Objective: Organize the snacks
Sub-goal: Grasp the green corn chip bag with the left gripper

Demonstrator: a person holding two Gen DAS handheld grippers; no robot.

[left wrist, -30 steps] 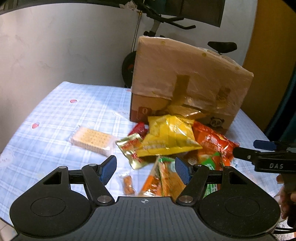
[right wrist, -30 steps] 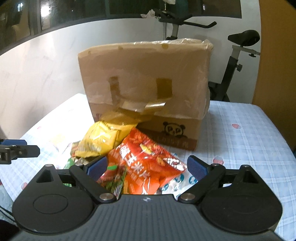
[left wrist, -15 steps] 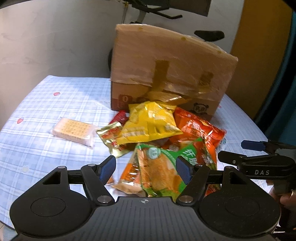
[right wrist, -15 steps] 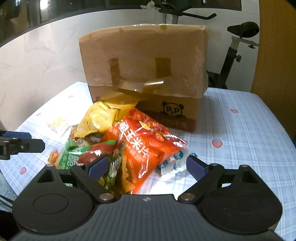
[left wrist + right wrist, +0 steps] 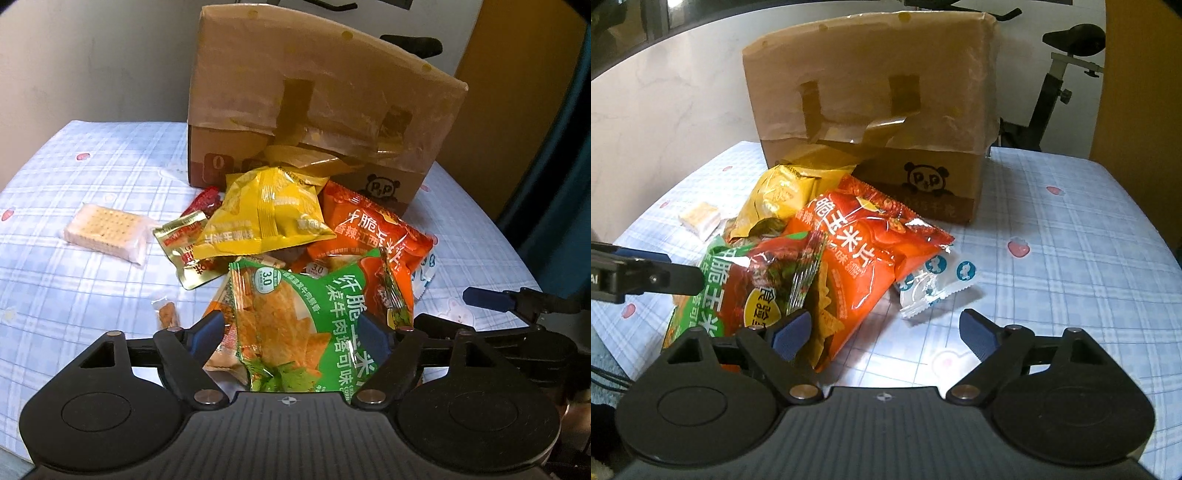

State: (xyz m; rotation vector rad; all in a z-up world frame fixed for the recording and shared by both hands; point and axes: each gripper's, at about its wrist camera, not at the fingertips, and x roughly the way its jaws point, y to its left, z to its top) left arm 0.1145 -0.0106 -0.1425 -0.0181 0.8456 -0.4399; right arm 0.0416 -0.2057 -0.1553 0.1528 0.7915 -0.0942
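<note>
Snacks lie in a loose heap on the counter (image 5: pixel 92 295), which wears a blue checked cloth, just ahead of both tools. The left tool (image 5: pixel 291 334) points down at the near end of the heap with its jaws wide; they have just been opening. The green chip bag (image 5: pixel 295 317) lies between and beneath its blue pads, which stand off from the bag on either side without pressing it. Beyond that bag, farther from the left tool, sits the yellow bag (image 5: pixel 266 218), with the orange bag (image 5: pixel 373 236) to its right and a gold-and-red packet (image 5: pixel 184 251) to its left. A cracker pack (image 5: pixel 107 230) lies apart, well to the left of the heap, and a small wrapped sweet (image 5: pixel 168 314) rests just ahead of the left pad.

The right tool (image 5: pixel 886 334) is also spread wide, though its jaws have just been closing a little. Its left pad sits just over the near corner of the orange bag (image 5: pixel 864 258); its right pad hovers over bare cloth. Nothing is gripped. A clear wrapper with blue circles (image 5: pixel 934 280) lies just ahead of it, beside the orange bag. The taped cardboard box (image 5: pixel 871 103) stands upright behind the heap, farthest from both tools.
</note>
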